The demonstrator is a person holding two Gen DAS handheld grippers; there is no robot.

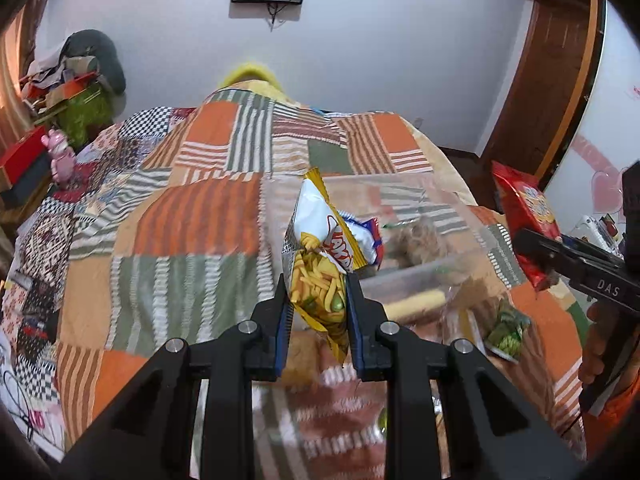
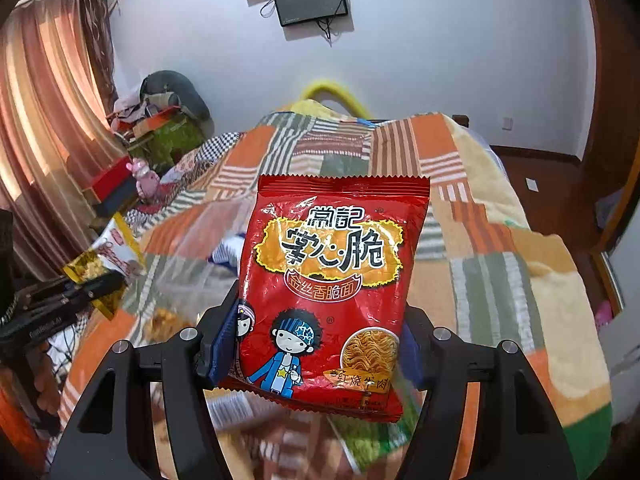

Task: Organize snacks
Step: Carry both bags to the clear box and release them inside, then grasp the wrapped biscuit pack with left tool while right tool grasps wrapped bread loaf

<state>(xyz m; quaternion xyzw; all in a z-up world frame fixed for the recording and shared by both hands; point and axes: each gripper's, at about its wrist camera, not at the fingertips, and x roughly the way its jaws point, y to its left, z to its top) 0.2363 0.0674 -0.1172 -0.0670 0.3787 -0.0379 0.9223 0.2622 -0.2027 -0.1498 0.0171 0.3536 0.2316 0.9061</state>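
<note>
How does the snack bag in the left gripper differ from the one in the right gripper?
The yellow-and-white fries bag is narrow and crumpled; the red noodle-snack bag is wide, flat and smooth. The left gripper pinches the fries bag with its jaws close together; the right gripper holds the noodle-snack bag across its width, jaws well apart. The fries bag pictures fries, the red one cartoon figures and noodles. Both are held above the patchwork bedspread.
</note>
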